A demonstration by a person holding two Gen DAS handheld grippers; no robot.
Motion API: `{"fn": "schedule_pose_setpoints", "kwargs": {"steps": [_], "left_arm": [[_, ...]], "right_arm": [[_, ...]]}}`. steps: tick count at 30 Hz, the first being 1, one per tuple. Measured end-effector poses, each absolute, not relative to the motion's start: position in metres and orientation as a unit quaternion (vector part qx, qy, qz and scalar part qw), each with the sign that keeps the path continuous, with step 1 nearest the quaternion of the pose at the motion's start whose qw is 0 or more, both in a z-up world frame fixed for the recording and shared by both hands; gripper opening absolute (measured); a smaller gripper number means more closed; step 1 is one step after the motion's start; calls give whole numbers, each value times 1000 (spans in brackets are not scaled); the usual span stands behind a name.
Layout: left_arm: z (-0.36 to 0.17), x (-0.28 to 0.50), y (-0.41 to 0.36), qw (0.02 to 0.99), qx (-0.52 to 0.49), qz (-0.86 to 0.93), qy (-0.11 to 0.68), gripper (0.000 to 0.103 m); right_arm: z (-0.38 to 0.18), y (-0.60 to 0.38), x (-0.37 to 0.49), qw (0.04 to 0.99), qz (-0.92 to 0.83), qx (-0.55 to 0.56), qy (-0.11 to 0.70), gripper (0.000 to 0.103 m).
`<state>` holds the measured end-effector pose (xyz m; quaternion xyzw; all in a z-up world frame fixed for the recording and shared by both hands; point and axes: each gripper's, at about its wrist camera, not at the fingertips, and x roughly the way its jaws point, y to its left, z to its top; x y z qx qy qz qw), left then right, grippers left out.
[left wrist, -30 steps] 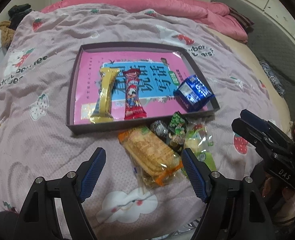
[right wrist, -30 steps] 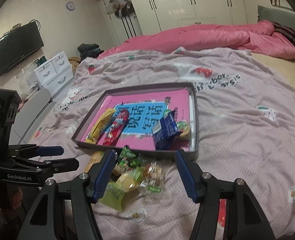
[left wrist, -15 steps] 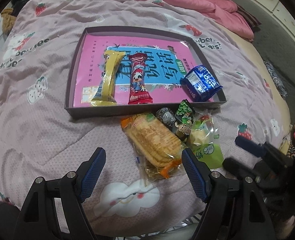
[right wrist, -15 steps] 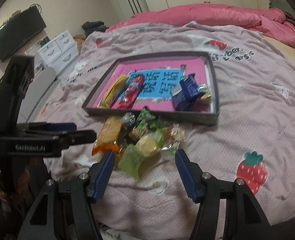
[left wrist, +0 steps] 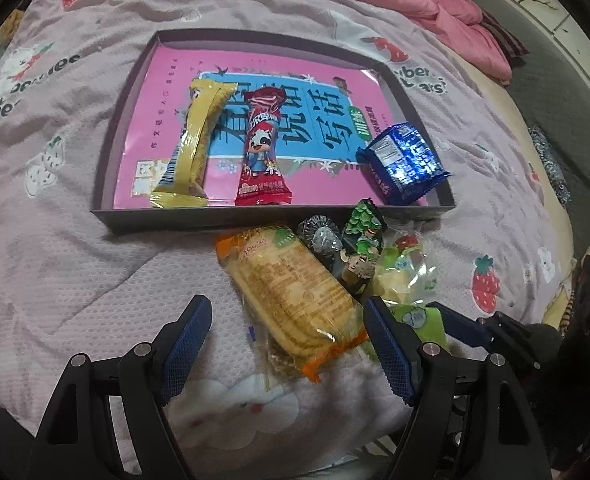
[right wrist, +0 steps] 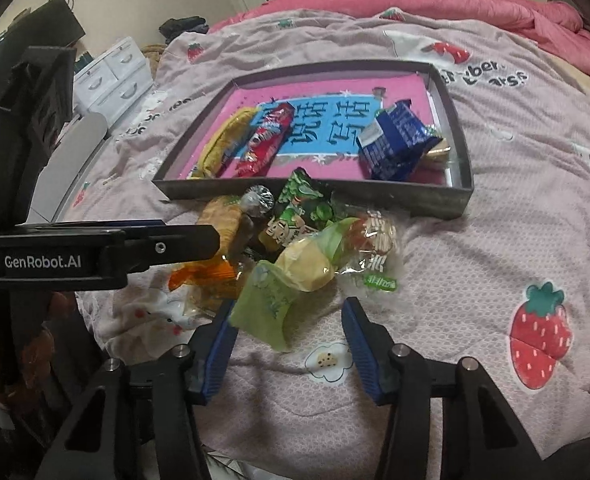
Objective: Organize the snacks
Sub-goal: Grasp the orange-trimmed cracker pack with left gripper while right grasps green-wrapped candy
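- Pink-lined shallow box (left wrist: pixel 107 184) lies on a strawberry-print bedspread (left wrist: pixel 55 280), its dark rim facing the viewer.
- Inside the box: a yellow bar (left wrist: pixel 195 144) at left, a red panda-print packet (left wrist: pixel 263 148) just right of it, and a blue packet (left wrist: pixel 405 162) propped in the near right corner against the rim.
- Loose snacks are piled on the bedspread just outside the box's near wall: an orange-ended cracker pack (left wrist: pixel 291 296), a silver foil sweet (left wrist: pixel 321 234), a green cartoon packet (left wrist: pixel 361 240), a clear sachet (right wrist: pixel 371 248) and a pale green pouch (right wrist: pixel 291 288) with a yellow lump inside.
- Left gripper (left wrist: pixel 287 340): jaws wide apart, straddling the near end of the cracker pack; pads are not pressing on it.
- Right gripper (right wrist: pixel 289 328): jaws have just been closing and stand part open; the near end of the pale green pouch sits between them, close to the left pad. No firm clamp is evident.
- White drawers (right wrist: pixel 111 76) stand far left beside the bed.
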<state>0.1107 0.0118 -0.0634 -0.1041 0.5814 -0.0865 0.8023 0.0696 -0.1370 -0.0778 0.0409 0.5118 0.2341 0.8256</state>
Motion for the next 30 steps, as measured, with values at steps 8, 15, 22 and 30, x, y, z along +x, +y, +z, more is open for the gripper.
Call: {"fn": "schedule_pose_setpoints", "kwargs": {"steps": [8, 15, 22, 30], "left_arm": [[-76, 126, 3, 800, -94, -73, 588, 79], [-86, 127, 18, 794, -105, -59, 595, 78], [-91, 126, 35, 795, -106, -47, 596, 71], [-96, 125, 40, 796, -100, -38, 596, 65]], "right_arm": [[-83, -134, 78, 826, 233, 45, 512, 51], [-85, -130, 86, 834, 231, 45, 499, 44], [-89, -124, 93, 838, 226, 35, 495, 44], [-101, -120, 108, 842, 207, 17, 498, 36]]}}
